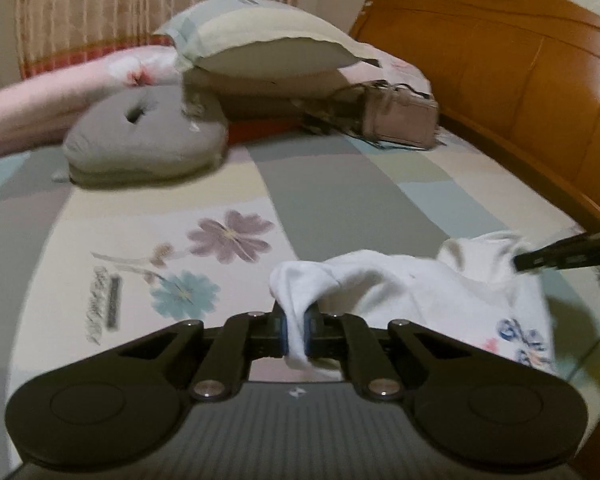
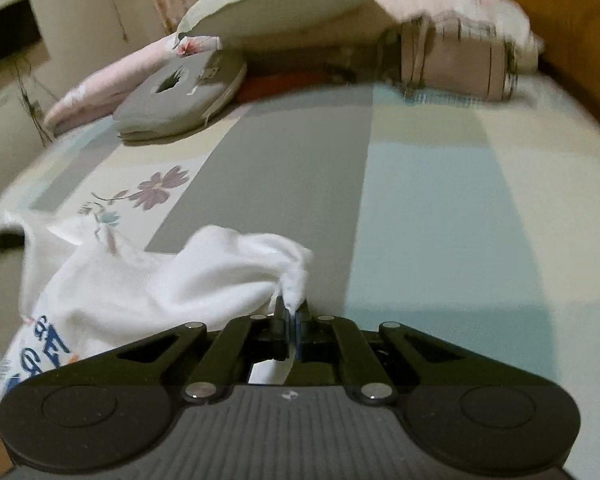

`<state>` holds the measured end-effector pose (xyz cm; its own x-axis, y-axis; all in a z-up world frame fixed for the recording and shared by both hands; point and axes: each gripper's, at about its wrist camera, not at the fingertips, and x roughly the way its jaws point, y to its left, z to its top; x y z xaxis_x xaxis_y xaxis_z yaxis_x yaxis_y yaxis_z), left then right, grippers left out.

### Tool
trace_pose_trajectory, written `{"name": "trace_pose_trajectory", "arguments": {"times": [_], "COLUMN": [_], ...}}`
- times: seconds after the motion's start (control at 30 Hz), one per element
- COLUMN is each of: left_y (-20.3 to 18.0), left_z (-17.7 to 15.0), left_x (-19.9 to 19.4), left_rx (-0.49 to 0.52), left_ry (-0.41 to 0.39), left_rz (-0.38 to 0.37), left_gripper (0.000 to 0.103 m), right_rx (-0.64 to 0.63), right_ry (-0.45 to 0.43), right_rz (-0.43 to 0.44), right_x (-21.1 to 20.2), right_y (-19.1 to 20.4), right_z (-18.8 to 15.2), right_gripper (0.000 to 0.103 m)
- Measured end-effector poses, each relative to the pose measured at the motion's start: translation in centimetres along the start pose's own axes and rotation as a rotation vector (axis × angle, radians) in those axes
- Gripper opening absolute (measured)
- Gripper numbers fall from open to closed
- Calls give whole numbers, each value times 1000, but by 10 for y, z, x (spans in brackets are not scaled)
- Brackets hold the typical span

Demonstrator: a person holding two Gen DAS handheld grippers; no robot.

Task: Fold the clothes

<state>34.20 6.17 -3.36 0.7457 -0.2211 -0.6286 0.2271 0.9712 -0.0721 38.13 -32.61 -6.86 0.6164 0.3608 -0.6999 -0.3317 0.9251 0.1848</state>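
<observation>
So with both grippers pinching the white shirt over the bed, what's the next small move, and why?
Probably draw the two grippers apart and lay the shirt flat on the bedsheet. The left gripper and right gripper are each shut on a bunched bit of the white shirt, and the cloth between them sags in wrinkles with its blue print crumpled, so it needs spreading before any fold.

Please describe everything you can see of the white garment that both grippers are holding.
The white garment looks like soft cotton, with blue printed letters and some pink and orange marks on its lower part. It is crumpled, not yet folded. The left gripper is shut on one bunched corner, the right gripper on another. Between them the cloth sags over the striped, flowered bed sheet.
</observation>
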Motion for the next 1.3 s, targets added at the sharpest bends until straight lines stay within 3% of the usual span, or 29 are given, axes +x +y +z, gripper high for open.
{"name": "trace_pose_trajectory", "arguments": {"times": [0.2, 0.4, 0.6, 0.7, 0.8, 0.87, 1.0, 1.17, 1.3], "left_y": [18, 38, 47, 52, 58, 57, 56, 52, 43], "left_z": [33, 66, 89, 89, 85, 78, 65, 46, 20], "left_x": [34, 88, 149, 174, 200, 209, 201, 160, 116], "left_rx": [43, 47, 38, 10, -7, 11, 43, 50, 45], "left_ry": [29, 85, 110, 127, 181, 202, 213, 219, 231], "left_rz": [72, 129, 160, 176, 178, 193, 187, 147, 113], "left_gripper": [5, 5, 5, 6, 14, 14, 27, 39, 43], "right_rx": [-76, -81, -47, -38, -18, 3, 38, 42, 26], "right_ry": [-27, -26, -16, 3, 46, 65, 74, 68, 102], "right_rz": [-124, -210, -253, -264, -248, -233, -191, -162, -124], "right_x": [4, 37, 77, 106, 134, 146, 144, 107, 66], "right_y": [-7, -25, -44, -45, -48, -50, -56, -52, -37], "right_z": [46, 85, 112, 121, 121, 116, 102, 78, 43], "right_gripper": [5, 5, 5, 6, 7, 13, 32, 56, 62]}}
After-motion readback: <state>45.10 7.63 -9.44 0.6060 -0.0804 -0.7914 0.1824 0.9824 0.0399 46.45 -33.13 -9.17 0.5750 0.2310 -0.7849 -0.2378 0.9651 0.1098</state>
